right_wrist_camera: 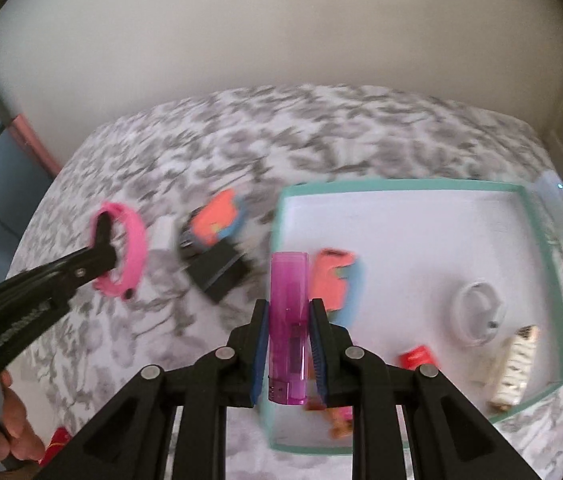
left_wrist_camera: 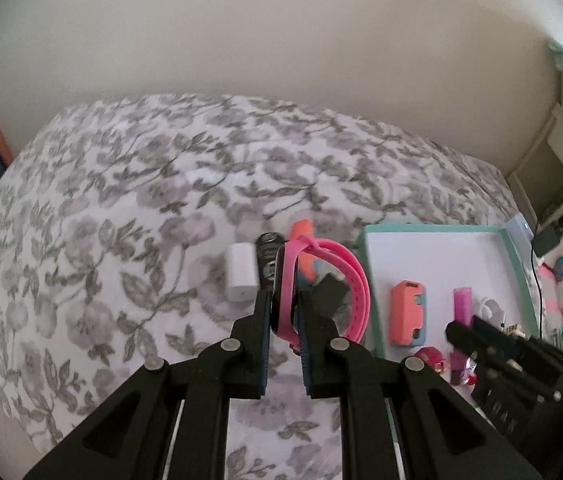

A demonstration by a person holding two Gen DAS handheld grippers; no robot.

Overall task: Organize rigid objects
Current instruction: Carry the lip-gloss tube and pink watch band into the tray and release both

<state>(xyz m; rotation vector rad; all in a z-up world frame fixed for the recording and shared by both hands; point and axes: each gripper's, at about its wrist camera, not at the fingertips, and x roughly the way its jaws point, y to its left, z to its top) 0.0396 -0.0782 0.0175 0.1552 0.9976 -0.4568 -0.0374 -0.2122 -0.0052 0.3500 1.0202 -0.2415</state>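
My left gripper [left_wrist_camera: 284, 300] is shut on a pink smartwatch [left_wrist_camera: 359, 292], pinching its body, and holds it above the floral bedspread [left_wrist_camera: 121, 220]. The right wrist view shows the same watch [right_wrist_camera: 135, 248] hanging from the left gripper [right_wrist_camera: 101, 236] at the left. My right gripper [right_wrist_camera: 288, 312] is shut on a translucent purple lighter [right_wrist_camera: 287, 288], held upright over the near left corner of a white tray with a teal rim [right_wrist_camera: 401, 186]. In the left wrist view the lighter [left_wrist_camera: 462, 304] and the right gripper [left_wrist_camera: 467, 330] hang over that tray [left_wrist_camera: 515, 272].
On the bed lie a white charger case [left_wrist_camera: 241, 276], a black key fob [left_wrist_camera: 267, 254], a coral case [right_wrist_camera: 217, 220] and a black block [right_wrist_camera: 219, 274]. The tray holds another coral and blue case [right_wrist_camera: 335, 284], a white ring-shaped item [right_wrist_camera: 479, 312], a zebra-striped item [right_wrist_camera: 515, 364] and a red piece [right_wrist_camera: 417, 358].
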